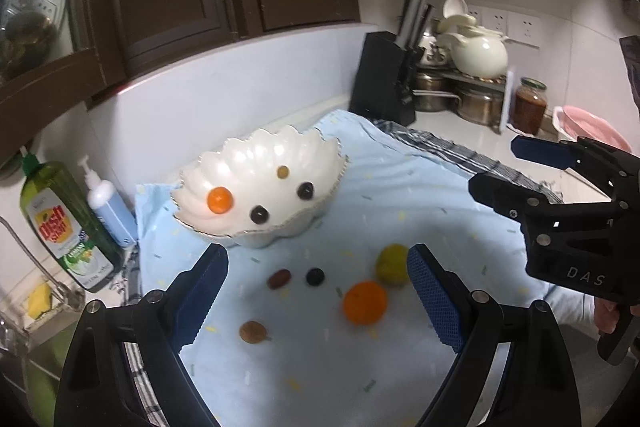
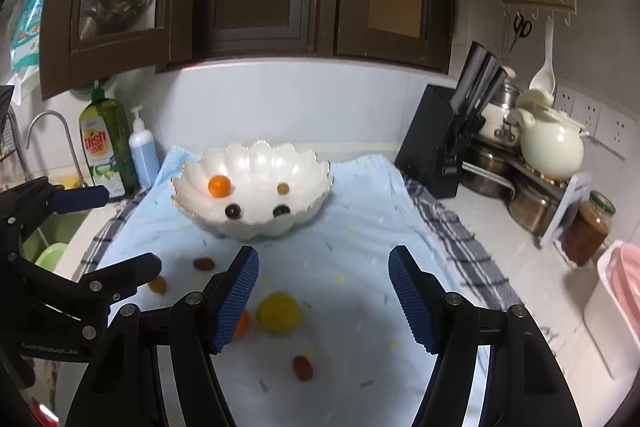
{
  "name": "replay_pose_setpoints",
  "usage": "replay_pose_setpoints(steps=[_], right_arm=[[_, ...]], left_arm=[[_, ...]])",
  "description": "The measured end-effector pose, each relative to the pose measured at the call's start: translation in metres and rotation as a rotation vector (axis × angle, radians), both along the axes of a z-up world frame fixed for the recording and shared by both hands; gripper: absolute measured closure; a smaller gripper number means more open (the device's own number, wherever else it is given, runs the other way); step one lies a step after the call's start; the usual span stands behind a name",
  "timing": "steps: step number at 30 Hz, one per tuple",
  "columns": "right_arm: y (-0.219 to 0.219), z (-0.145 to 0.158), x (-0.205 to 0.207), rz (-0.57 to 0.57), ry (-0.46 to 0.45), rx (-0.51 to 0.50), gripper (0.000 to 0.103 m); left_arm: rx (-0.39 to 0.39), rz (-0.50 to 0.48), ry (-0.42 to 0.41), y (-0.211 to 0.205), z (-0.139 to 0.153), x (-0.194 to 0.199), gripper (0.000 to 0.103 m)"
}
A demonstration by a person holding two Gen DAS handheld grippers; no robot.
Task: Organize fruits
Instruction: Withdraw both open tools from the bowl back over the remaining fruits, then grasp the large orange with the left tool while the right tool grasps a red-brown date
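Blue-padded fingers (image 1: 434, 301) of the left gripper (image 1: 316, 299) spread wide and empty, tilted down over an orange (image 1: 364, 303) and small fruits on the light-blue cloth (image 1: 400, 187), while the right gripper (image 2: 324, 301), likewise parted, hovers short of the scalloped white bowl (image 2: 256, 163).

Two wrist views, shared bowl (image 1: 260, 187)

Bare blue cloth (image 2: 360, 307) lies open between the tongs; the scalloped bowl (image 2: 256, 163) blocks twelve o'clock, the knife block (image 2: 428, 143) two o'clock.
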State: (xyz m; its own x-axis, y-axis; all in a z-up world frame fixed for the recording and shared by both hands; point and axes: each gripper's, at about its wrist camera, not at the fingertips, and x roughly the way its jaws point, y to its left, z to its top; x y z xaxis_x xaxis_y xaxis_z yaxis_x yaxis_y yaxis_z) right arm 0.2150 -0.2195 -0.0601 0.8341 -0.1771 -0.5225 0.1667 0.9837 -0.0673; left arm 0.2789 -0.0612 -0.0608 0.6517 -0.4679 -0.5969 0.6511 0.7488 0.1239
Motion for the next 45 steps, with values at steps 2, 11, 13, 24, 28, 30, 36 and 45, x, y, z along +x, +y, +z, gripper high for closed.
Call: replay_pose_setpoints(steps=[2, 11, 13, 24, 28, 30, 36, 45], right_arm=[[0.002, -0.006, -0.003, -0.003, 0.016, -0.001, 0.034], [0.002, -0.034, -0.007, -0.033, 0.090, 0.023, 0.035], [0.003, -0.040, -0.007, -0.039, 0.105, 0.024, 0.035], [0.005, -0.079, -0.002, -0.051, 0.190, 0.041, 0.036], [0.004, -0.095, 0.001, -0.054, 0.216, 0.055, 0.039], [0.004, -0.101, 0.002, -0.053, 0.230, 0.059, 0.042], [-0.001, -0.117, 0.007, -0.054, 0.254, 0.087, 0.052], [-0.001, -0.132, 0.018, -0.026, 0.281, 0.120, 0.065]], left_arm=[[0.003, -0.012, 0.003, -0.001, -0.005, -0.002, 0.011], [0.010, -0.068, 0.026, -0.005, -0.027, -0.004, 0.012], [0.016, -0.081, 0.041, -0.006, -0.034, -0.002, 0.013], [0.056, -0.140, 0.083, -0.016, -0.071, 0.010, 0.018], [0.074, -0.163, 0.115, -0.023, -0.086, 0.018, 0.023], [0.076, -0.167, 0.129, -0.026, -0.091, 0.023, 0.024], [0.085, -0.197, 0.187, -0.037, -0.105, 0.031, 0.028], [0.081, -0.200, 0.246, -0.048, -0.114, 0.041, 0.039]])
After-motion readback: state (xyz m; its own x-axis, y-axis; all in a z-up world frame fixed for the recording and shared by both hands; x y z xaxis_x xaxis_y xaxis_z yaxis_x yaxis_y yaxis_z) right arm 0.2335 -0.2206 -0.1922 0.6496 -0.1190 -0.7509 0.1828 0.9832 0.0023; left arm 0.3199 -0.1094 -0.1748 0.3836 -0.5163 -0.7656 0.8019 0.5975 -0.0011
